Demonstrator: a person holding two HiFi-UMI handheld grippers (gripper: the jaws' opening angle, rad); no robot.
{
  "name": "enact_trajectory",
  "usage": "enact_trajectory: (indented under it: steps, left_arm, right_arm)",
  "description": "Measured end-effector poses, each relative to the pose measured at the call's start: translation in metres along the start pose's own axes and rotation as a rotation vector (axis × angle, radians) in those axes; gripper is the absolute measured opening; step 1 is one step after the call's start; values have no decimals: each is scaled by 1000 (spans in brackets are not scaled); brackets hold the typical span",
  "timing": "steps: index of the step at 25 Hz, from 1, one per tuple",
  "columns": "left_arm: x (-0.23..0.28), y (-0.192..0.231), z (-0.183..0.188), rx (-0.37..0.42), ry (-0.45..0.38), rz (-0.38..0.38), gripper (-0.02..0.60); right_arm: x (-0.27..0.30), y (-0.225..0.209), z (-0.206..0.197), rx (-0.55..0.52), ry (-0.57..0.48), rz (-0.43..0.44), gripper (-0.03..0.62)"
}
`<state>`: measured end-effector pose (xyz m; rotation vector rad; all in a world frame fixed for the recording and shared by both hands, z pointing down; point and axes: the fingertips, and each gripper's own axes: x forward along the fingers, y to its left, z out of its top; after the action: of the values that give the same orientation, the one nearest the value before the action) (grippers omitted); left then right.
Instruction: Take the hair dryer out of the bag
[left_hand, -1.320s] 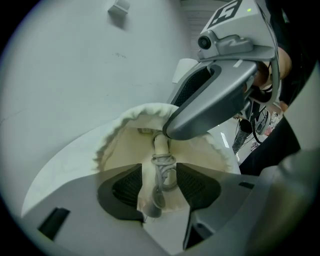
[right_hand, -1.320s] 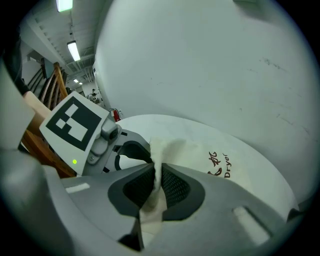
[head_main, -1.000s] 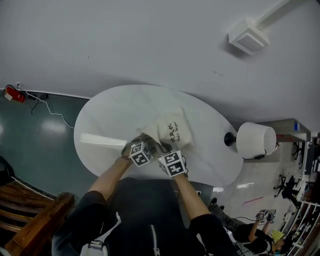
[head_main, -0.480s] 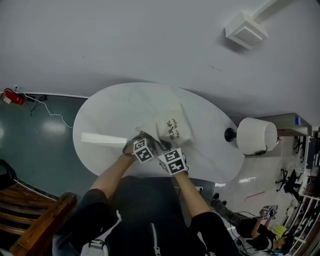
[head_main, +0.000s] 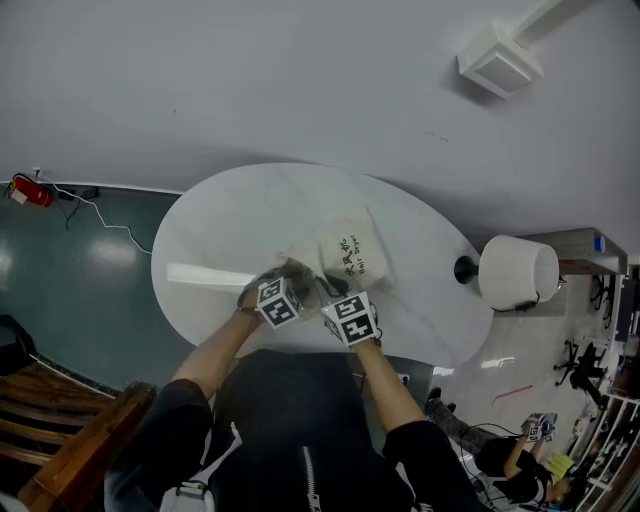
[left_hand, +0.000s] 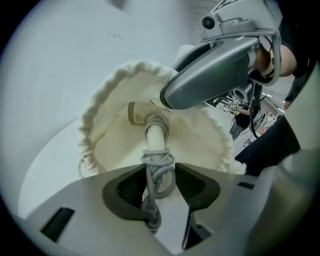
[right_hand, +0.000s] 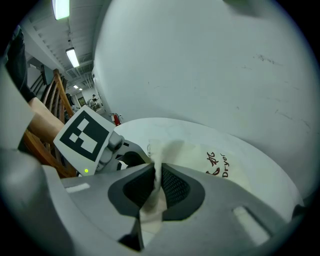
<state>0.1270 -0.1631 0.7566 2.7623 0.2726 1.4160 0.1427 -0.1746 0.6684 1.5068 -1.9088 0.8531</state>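
The bag (head_main: 350, 262) lies on the table (head_main: 230, 230), near its front edge. The hair dryer (left_hand: 155, 137) sits inside the bag, its cord (left_hand: 158, 172) trailing out. A lamp (head_main: 518, 272) stands right of the table.

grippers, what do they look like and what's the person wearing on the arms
The left gripper and right gripper are light grey shells with dark jaw pads. Each carries a cube of black-and-white square markers. The person wears a dark short-sleeved top; the forearms are bare.
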Motion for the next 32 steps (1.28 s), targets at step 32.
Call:
enact_trajectory:
  steps: [32]
  left_arm:
    - [-47,7,-85,-34,51,58,187]
  right_arm:
    - [16,6,-9,-21,26,1,29]
